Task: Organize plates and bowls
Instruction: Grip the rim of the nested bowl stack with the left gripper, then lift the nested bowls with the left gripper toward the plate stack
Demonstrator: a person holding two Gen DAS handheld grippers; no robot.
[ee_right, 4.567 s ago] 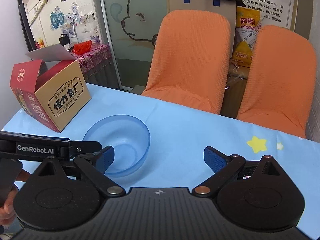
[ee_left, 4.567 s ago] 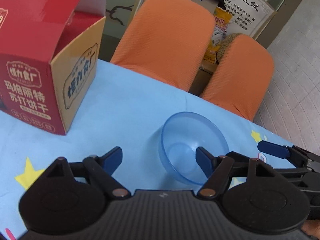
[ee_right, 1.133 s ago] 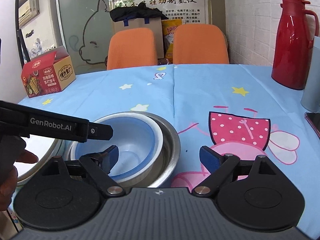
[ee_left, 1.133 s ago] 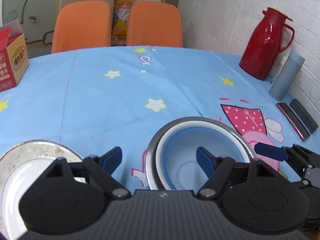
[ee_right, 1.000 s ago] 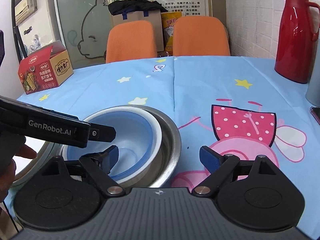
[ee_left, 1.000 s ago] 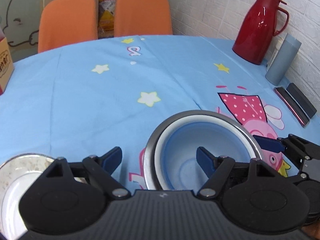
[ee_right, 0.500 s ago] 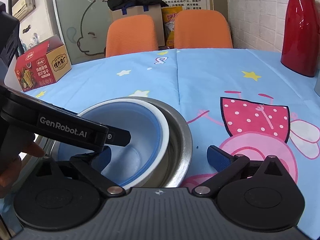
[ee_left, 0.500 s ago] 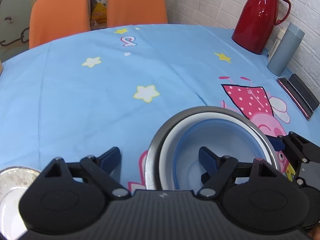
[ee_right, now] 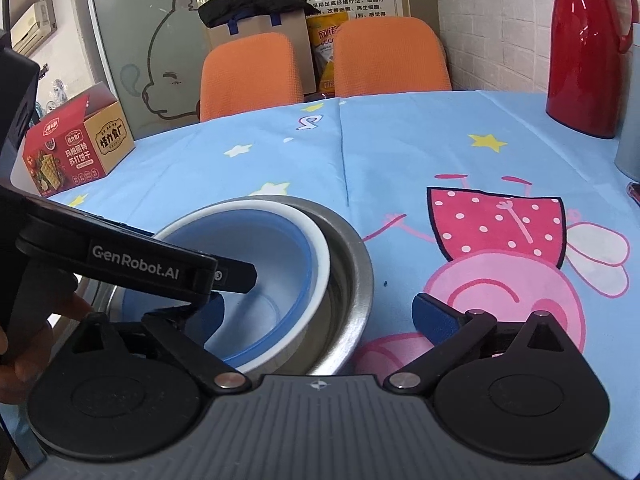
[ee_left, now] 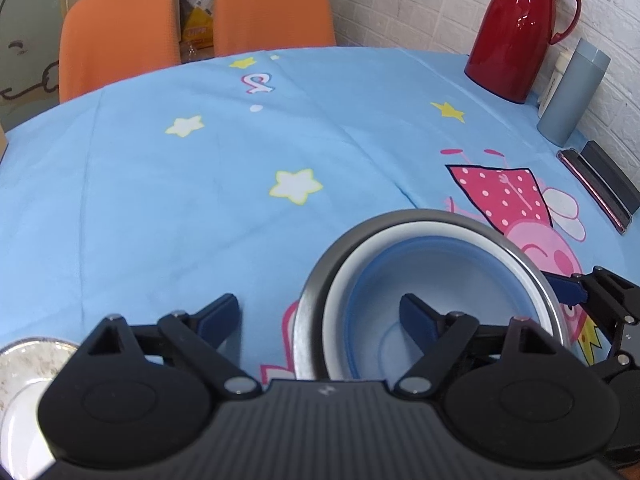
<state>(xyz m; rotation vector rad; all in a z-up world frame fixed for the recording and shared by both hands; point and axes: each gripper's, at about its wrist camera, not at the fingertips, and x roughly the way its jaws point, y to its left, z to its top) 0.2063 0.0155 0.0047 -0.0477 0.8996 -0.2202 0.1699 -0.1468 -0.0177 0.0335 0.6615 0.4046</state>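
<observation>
On the star-printed blue tablecloth [ee_left: 200, 184], a translucent blue plastic bowl [ee_left: 436, 280] is nested in a white bowl [ee_left: 340, 280] inside a steel bowl [ee_right: 352, 264]. Both the left gripper [ee_left: 320, 316] and right gripper [ee_right: 320, 312] are spread, empty. A speckled white plate [ee_left: 24, 364], perhaps stacked, is shown only leftward; a red cracker box [ee_right: 76, 144] only rightward.

A light blue tablecloth [ee_left: 200, 184] printed with yellow stars and a pink cartoon pig covers the table. At its far right edge, against the white brick wall, a red thermos jug [ee_left: 516, 32] stands beside a grey-blue tumbler [ee_left: 572, 92], with two dark flat bars [ee_left: 600, 184] lying close by. Two orange chairs [ee_right: 252, 76] sit behind the table. An open red cracker box [ee_right: 76, 144] rests on the far left of the cloth. A yellow snack bag [ee_left: 196, 8] shows between the chair backs.
</observation>
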